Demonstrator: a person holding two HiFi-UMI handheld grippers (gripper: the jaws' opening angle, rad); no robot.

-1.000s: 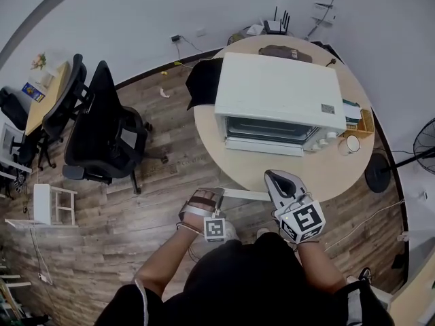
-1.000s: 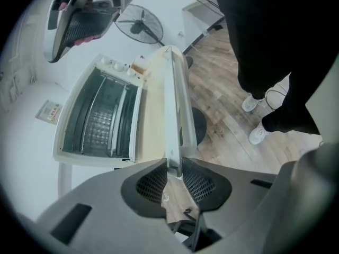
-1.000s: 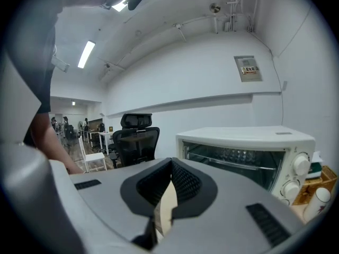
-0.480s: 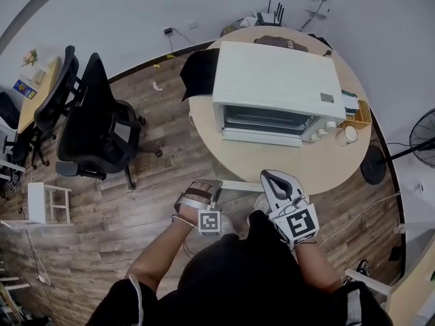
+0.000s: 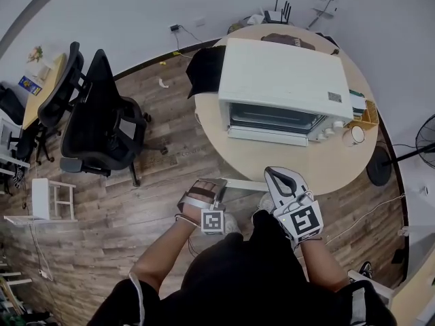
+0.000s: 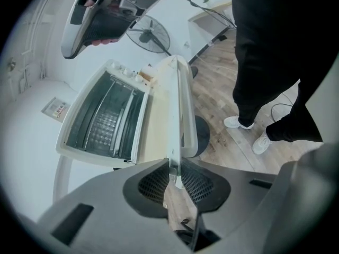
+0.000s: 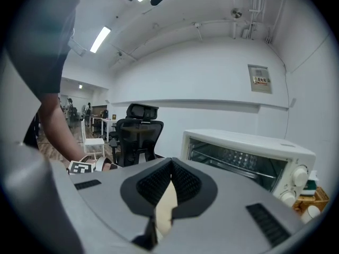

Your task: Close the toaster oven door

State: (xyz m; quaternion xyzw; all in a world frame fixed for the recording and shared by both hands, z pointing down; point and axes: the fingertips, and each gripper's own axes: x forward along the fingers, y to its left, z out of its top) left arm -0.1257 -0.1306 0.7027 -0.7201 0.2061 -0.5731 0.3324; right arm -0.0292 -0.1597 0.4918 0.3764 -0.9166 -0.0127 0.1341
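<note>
The white toaster oven stands on the round table. Its door is folded down at the front, and the rack shows inside. Both grippers hover at the table's near edge, well short of the oven. My left gripper is turned on its side; its jaws are closing to a narrow gap. A thin pale strip along the table edge shows in that gap, and the pads do not press on it. My right gripper is shut with nothing in it.
Black office chairs stand on the wooden floor to the left. A black cloth hangs off the table's left side. A cup and a wooden box sit right of the oven. A fan base is beyond the table.
The head view has swayed slightly. Both grippers stay at the table's near edge and the oven door stays down.
</note>
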